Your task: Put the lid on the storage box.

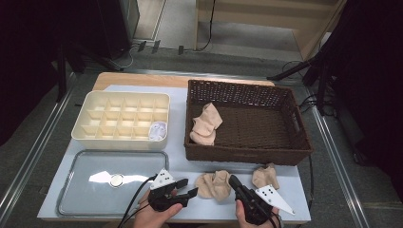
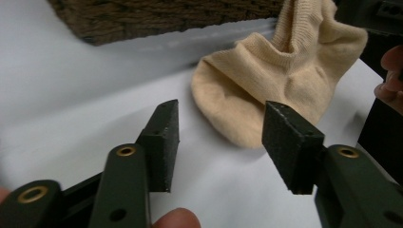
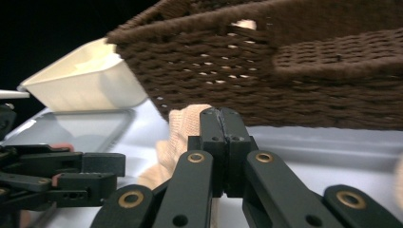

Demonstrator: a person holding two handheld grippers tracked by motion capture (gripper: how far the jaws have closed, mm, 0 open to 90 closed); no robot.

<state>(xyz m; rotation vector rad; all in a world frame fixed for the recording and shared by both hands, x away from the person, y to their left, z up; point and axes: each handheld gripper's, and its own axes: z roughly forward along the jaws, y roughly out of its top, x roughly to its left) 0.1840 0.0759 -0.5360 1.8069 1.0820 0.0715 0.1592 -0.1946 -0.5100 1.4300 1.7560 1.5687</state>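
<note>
A: Status, big to small?

B: Worktop (image 1: pixel 190 164) under both my claws. Wicker basket (image 1: pixel 247 121) ahead of them, one beige sock pair (image 1: pixel 205 124) already inside at its left end. Cream divider box (image 1: pixel 121 118) ahead-left of my left claw, a white bundle (image 1: pixel 158 131) in its near right cell. Metal tray (image 1: pixel 111 183) directly left of my left claw. Target sock (image 1: pixel 214 184) lies flat on the worktop between the two claws, just short of the basket's near wall. Another sock lump (image 1: pixel 265 176) sits just ahead of my right claw.

A: Claw states?

B: Left claw (image 2: pixel 218 142) is released, jaws partly apart, nothing between the pads; the sock's toe end (image 2: pixel 266 90) is just beyond them. Right claw (image 3: pixel 221 142) is clenched, jaws fully together. The sock's edge shows right behind its tips; I can't tell whether any fabric is pinched in there.

A: Risks?

B: My read:
- Left jaws stop short of the fabric, so closing now would likely grab air or only a thin fold that slips on lift.
- If the right claw has no real hold, the sock will slide across the smooth worktop instead of staying put.
- The claws are near each other; converging on one small sock could knock the jaws together.
- Basket wall is near; a low lift could snag the sock on the weave.
</note>
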